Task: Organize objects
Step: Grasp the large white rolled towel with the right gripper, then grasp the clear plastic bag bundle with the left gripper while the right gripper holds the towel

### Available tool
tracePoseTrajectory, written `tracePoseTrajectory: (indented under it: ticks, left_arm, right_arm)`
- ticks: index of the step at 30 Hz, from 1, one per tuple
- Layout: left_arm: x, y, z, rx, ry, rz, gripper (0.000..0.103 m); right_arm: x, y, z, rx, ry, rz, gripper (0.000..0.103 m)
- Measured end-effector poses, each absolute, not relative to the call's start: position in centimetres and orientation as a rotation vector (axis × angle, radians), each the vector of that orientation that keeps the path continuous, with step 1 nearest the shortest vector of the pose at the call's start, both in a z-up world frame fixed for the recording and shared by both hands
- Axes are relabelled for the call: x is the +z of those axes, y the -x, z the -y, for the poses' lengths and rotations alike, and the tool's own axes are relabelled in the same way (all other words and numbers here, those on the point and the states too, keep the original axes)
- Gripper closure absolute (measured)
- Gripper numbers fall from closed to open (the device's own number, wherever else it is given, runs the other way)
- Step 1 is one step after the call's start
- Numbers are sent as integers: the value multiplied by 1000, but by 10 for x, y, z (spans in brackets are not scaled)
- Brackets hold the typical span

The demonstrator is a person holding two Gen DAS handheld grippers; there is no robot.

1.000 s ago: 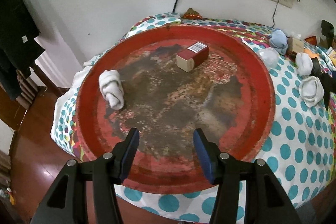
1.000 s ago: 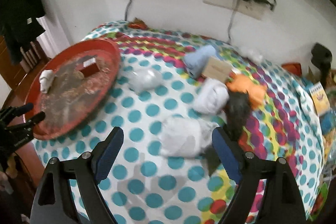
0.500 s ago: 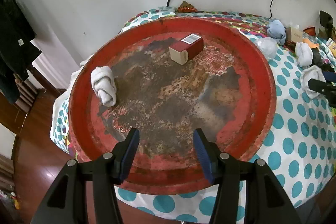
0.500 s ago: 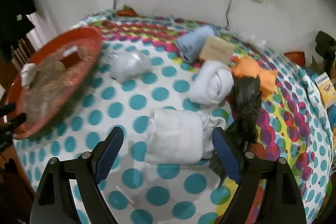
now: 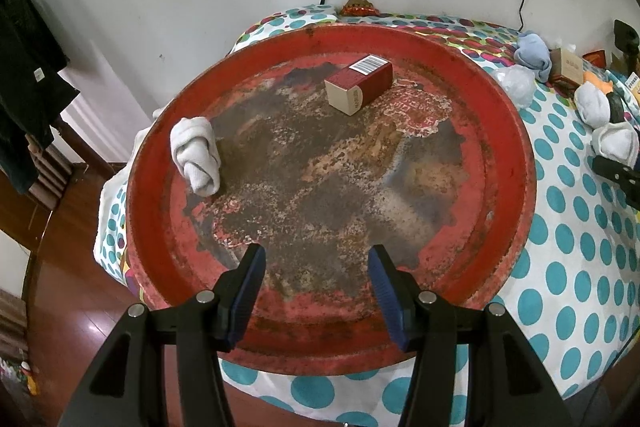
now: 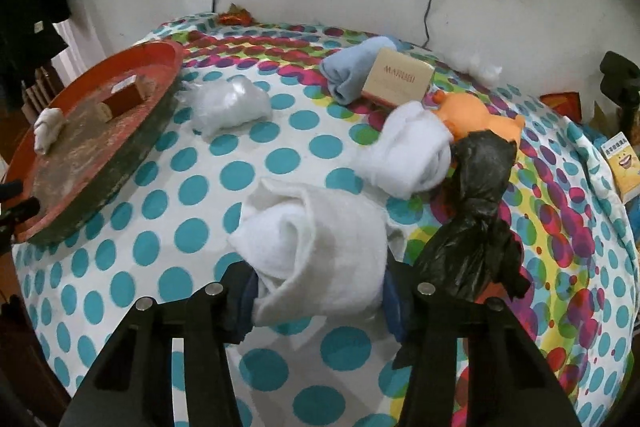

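The tan box reads roughly "MARUBI"; other print is illegible.

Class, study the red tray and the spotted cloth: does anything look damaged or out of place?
Yes. The red tray is damaged: the paint on its floor has worn away into brown, rusty-looking patches. It also overhangs the table's near edge rather than sitting fully on the spotted cloth.

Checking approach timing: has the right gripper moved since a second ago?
Yes. The right gripper has come down and forward towards the polka-dot tablecloth; the rolled white cloth, earlier ahead of it, now sits between its closing jaws.
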State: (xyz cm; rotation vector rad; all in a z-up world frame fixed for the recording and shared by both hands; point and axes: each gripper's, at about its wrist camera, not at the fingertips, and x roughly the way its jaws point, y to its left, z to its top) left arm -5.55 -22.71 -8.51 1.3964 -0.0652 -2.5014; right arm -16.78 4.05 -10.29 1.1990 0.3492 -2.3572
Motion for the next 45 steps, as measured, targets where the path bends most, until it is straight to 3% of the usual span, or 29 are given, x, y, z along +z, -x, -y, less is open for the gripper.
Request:
tracePoseTrajectory:
  ticks: [10, 19, 27, 29, 40, 45]
  left_arm:
    - [-85, 56, 226, -2494, -1390, 68, 48]
    - [-85, 57, 226, -2492, -1395, 47, 48]
    - [-81, 59, 218, -2474, -1385, 111, 48]
    - [-75, 59, 216, -2499, -1393, 75, 48]
    - [-22, 102, 167, -2668, -1492, 24, 48]
    - [-15, 141, 123, -2706, -1552, 126, 48]
  right_arm:
    - [-71, 125, -52, -2271, -1073, -238, 56]
    - [-47, 136, -142, -2518, -1067, -118, 56]
    - [-71, 195, -220, -2743, -1177, -18, 55]
    - [-79, 208, -230, -2767, -1204, -68, 55]
    - [-104, 234, -227, -2762, -1208, -109, 53]
    - [-109, 236, -231, -2741, -1226, -59, 51]
